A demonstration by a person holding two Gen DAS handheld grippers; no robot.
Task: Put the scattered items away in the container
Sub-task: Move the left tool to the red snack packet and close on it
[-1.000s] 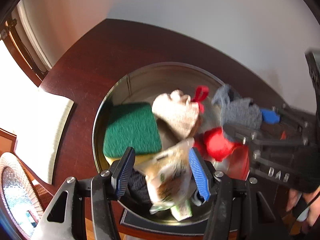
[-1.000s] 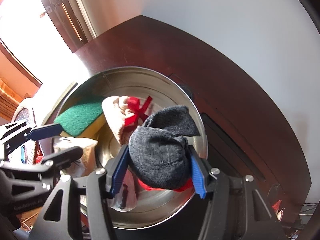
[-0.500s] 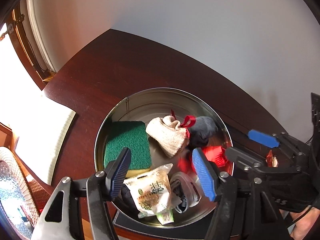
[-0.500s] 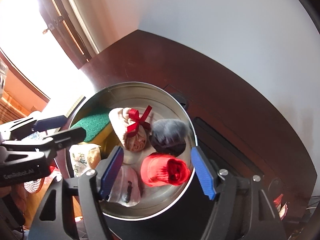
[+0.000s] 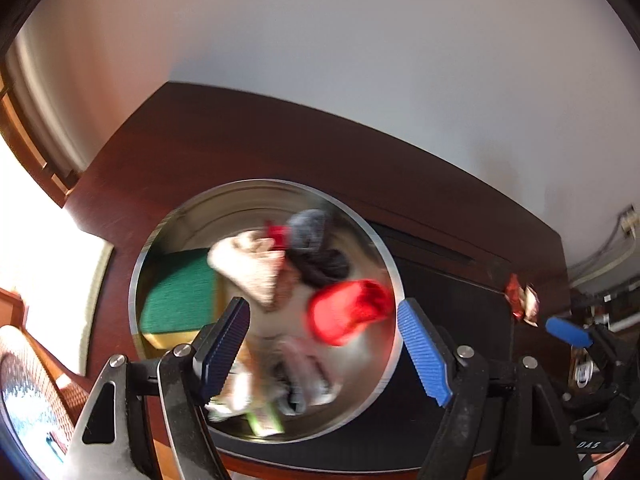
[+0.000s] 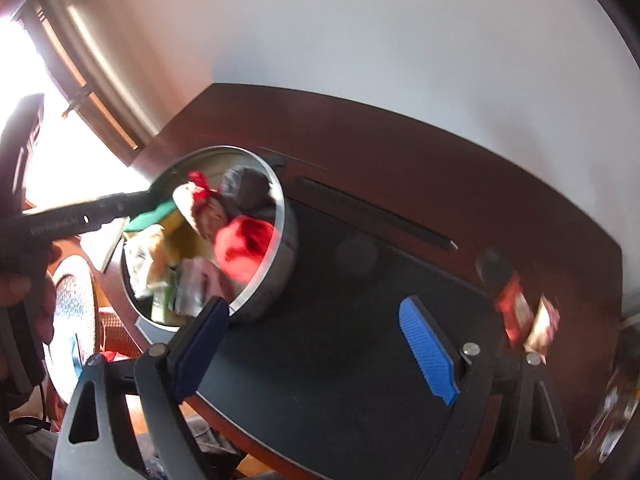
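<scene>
A round silver metal tin (image 5: 390,276) sits on a black mat (image 6: 360,344) laid over the dark reddish wooden surface (image 5: 240,136), holding a green scouring sponge (image 5: 180,292), a beige knitted bundle tied with a red ribbon (image 5: 250,264), a grey rolled sock (image 5: 310,228), a red rolled sock (image 5: 348,312) and crumpled packets (image 5: 256,396), all blurred in the left wrist view. The left hand-held gripper (image 5: 324,348) hovers above the tin with its blue-padded jaws spread and empty. The right hand-held gripper (image 6: 316,344) hangs over the mat beside the tin, jaws likewise apart and holding nothing. Small red and white wrapped sachets (image 6: 524,316) lie on the surface near the mat's far right edge.
</scene>
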